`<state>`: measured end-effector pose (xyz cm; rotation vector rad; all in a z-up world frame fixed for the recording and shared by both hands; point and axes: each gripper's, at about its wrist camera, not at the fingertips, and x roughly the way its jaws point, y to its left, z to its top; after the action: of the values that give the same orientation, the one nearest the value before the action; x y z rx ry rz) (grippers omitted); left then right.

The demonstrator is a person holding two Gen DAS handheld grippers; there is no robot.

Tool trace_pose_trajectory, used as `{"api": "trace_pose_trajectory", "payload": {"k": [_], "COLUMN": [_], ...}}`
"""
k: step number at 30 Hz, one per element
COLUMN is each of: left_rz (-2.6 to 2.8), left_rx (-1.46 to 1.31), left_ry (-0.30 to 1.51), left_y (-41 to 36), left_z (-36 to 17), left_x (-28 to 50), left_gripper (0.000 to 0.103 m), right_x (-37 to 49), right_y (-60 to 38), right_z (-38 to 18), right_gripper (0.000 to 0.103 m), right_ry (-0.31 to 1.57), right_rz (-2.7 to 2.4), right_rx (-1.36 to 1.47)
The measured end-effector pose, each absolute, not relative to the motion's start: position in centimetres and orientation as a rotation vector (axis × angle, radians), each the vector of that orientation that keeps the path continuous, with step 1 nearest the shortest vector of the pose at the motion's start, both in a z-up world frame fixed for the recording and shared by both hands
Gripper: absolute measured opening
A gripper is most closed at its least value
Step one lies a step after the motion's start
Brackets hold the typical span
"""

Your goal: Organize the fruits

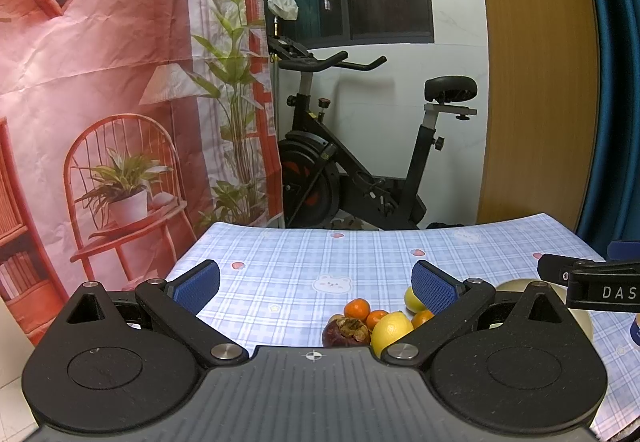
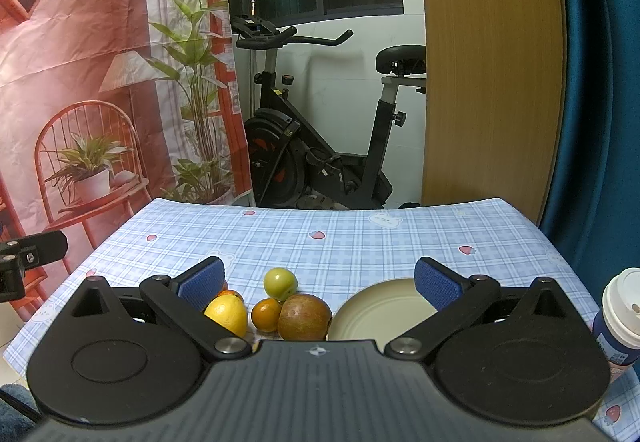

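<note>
A cluster of fruit lies on the checked tablecloth (image 2: 320,242). In the right wrist view I see a yellow lemon (image 2: 227,314), a small orange (image 2: 266,315), a reddish apple (image 2: 304,317) and a green fruit (image 2: 280,282), with a cream plate (image 2: 380,316) just right of them. In the left wrist view there are a dark mangosteen (image 1: 346,332), the lemon (image 1: 390,328), small oranges (image 1: 357,309) and the green fruit (image 1: 412,300). My left gripper (image 1: 316,288) is open and empty above the table. My right gripper (image 2: 318,284) is open and empty above the fruit and plate.
A blue paper cup with a white lid (image 2: 620,318) stands at the table's right edge. An exercise bike (image 2: 320,145) stands beyond the far table edge. A printed backdrop (image 1: 100,101) hangs at the left, a wooden panel (image 2: 488,61) at the right.
</note>
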<state>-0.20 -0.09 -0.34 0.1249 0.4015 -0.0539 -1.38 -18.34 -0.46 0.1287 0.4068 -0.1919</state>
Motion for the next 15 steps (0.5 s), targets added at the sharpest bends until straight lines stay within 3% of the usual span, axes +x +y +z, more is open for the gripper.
{"api": "trace_pose_trajectory", "payload": {"k": [15], "left_rz": [-0.053], "left_rx": [0.123], "left_ry": [0.403], "left_y": [-0.10], "left_z": [-0.35], "left_x": [-0.10], "left_gripper": [0.103], "right_x": [-1.38], "right_y": [-18.30], "right_z": [-0.53], "right_gripper": [0.103], "right_ry": [0.405], "right_rz": [-0.191], "right_rx": [0.127]}}
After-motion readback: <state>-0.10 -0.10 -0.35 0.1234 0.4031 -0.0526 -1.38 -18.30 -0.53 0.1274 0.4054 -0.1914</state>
